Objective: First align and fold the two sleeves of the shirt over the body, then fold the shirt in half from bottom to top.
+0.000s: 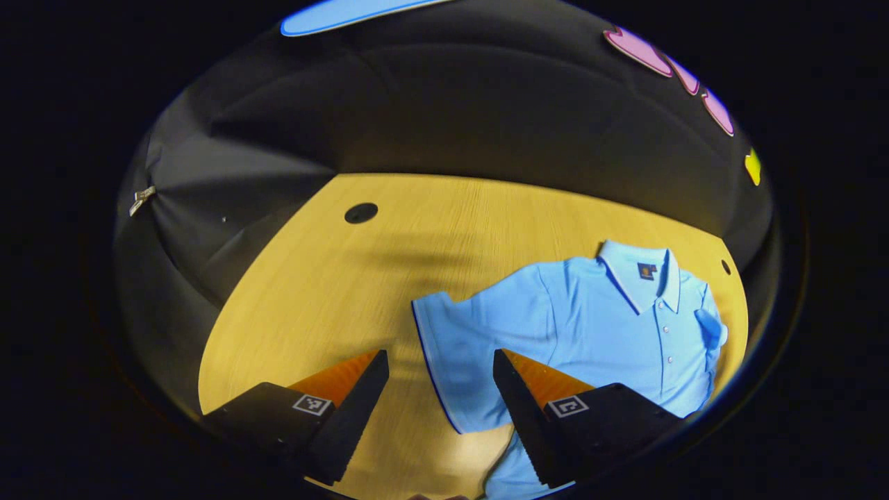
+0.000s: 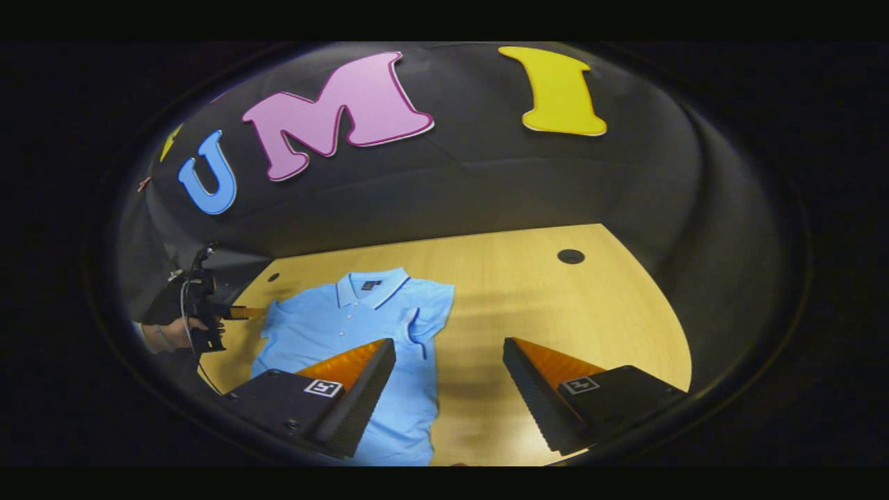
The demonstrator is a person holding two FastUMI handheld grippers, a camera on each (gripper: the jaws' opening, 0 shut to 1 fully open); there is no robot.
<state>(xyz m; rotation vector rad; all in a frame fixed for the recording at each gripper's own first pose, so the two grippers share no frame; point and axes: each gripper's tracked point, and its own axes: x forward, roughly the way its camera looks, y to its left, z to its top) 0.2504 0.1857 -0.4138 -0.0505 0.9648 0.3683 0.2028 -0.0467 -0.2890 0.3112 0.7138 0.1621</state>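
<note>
The light blue polo shirt [image 1: 590, 326] lies flat on the wooden table [image 1: 333, 292], front side up, with its collar at the far end and its hem toward the person — so its long axis runs away from both claws.

In the left gripper view, the left claw [image 1: 440, 378] hangs above the table with its jaws wide apart and nothing between them. The left sleeve [image 1: 444, 347] is spread out to the side, just ahead of this claw and a little to its right; its dark-trimmed edge passes between the two fingers in the picture. The other sleeve [image 1: 710, 326] seems already turned over the body.

In the right gripper view, the right claw [image 2: 449, 364] is also open and empty, above the shirt's right side and bare table. The left claw [image 2: 239, 312] shows far off, held by a hand [image 2: 173, 333], near the outspread sleeve.

My judgement: the left claw is the nearer one, and the sleeve must go rightward over the body.
</note>
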